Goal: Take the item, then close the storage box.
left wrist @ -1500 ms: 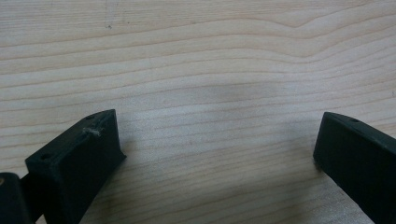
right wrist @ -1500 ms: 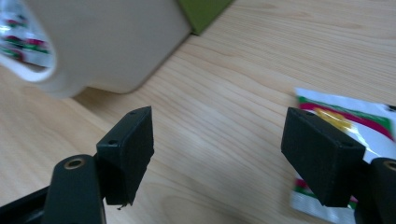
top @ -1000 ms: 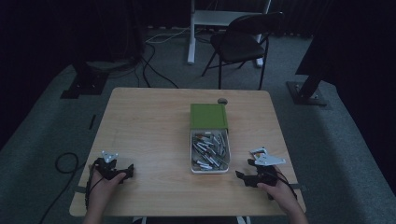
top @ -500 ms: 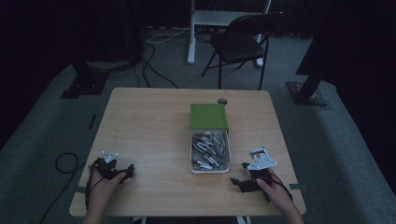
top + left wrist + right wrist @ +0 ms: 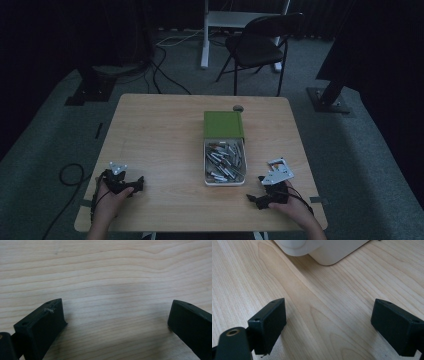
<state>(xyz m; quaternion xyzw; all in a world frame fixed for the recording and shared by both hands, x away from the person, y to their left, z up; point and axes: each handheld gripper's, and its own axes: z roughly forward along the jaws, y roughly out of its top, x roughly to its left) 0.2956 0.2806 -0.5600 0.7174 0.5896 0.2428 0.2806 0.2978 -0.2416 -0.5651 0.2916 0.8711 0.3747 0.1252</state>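
A white box (image 5: 205,165) full of several small metal pieces (image 5: 226,160) sits on the wooden table (image 5: 160,135), its green lid (image 5: 223,124) open just behind it. My left gripper (image 5: 136,183) rests near the front left edge; in the left gripper view it (image 5: 115,320) stands open over bare wood. My right gripper (image 5: 253,199) lies at the front right, pointing left, just right of the box. Its jaws (image 5: 328,320) have just been opening and stand wide with nothing between them. A corner of the box (image 5: 329,252) lies ahead of them.
A small round dark thing (image 5: 238,108) lies at the table's far edge behind the lid. A folding chair (image 5: 260,47) and a white stand (image 5: 205,35) are on the floor beyond. Cables run across the floor at the left.
The right hand has shifted slightly leftward along the front edge. The left hand has kept still.
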